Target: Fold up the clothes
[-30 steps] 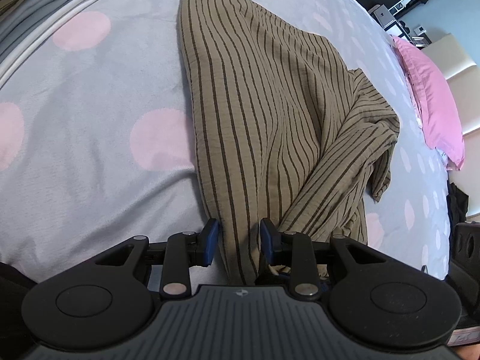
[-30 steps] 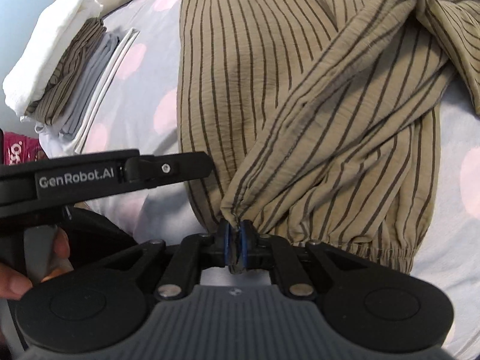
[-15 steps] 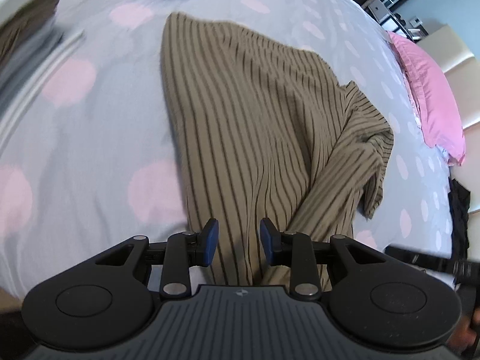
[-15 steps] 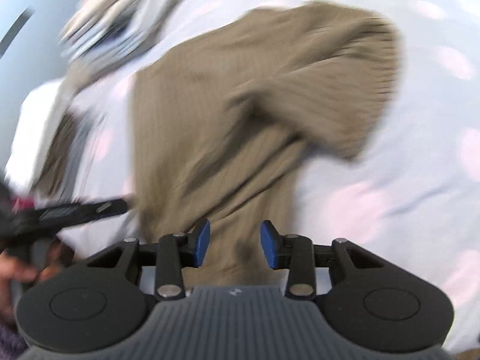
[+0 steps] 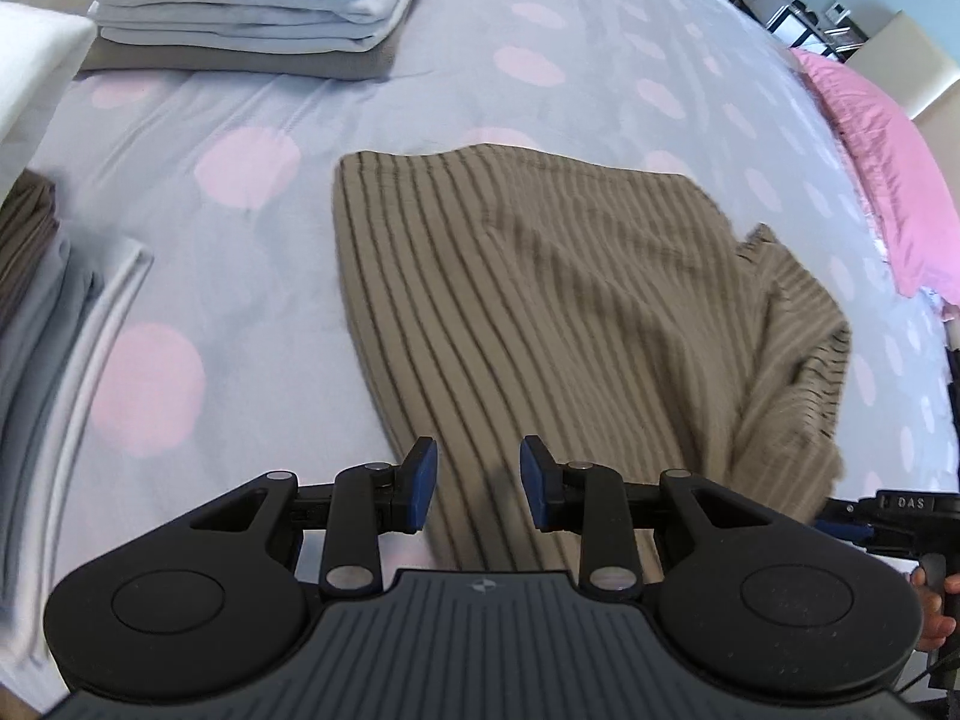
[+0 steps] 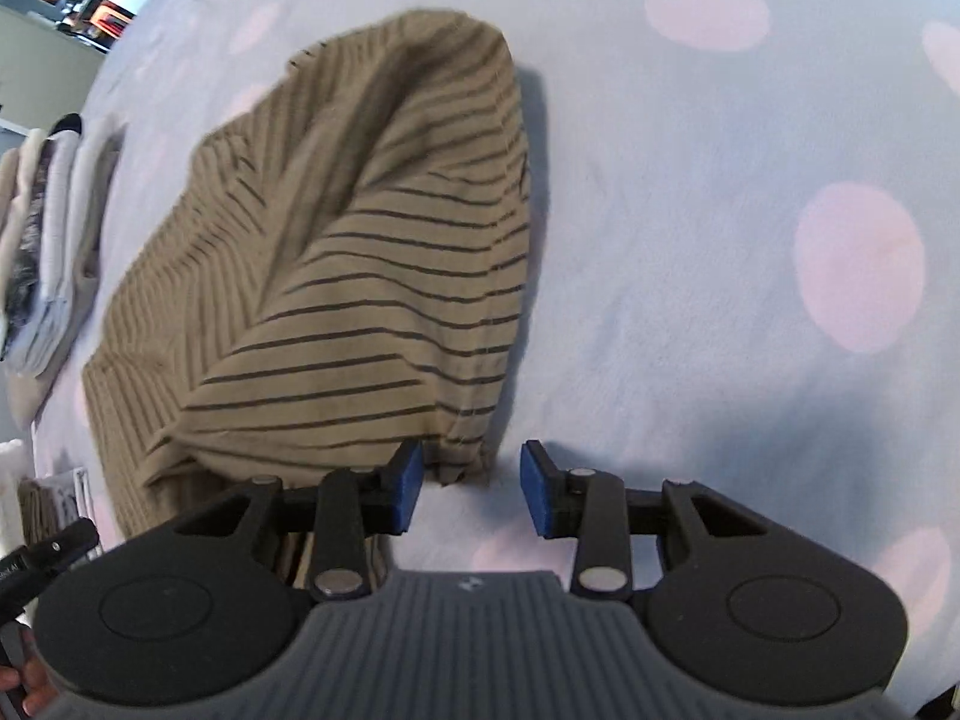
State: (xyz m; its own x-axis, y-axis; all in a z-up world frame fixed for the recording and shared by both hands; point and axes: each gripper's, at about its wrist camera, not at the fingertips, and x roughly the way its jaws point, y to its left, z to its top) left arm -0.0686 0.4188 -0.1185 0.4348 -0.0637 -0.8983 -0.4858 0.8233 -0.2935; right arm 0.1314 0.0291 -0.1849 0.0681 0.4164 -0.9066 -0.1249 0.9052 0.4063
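While spread across the middle of the bed, lies flat for the most part: tan striped garment, dark thin stripes, one sleeve folded over the body with the cuff end pointing at the right tongs. Bunched and rumpled along the edge nearer the pink pillow. Bedsheet pale lilac with big pink dots.

Left tongs: blue pads parted a modest way, hovering over the near hem of the garment, fabric showing in the gap but not pinched as far as can be told. Right tongs: parted about the same, nothing clamped, sleeve cuff lying just ahead of the left pad and not between the two. Bare sheet under the gap there.

Further out: neat stack of folded clothes at the far end of the bed, whites and greys with a floral piece on top. Second folded pile at the left edge of the left view, brown stripe over grey. Bit of a hand gripping the other handle at the right edge, fingers only. Shelving and clutter beyond the bed, too small to make out.
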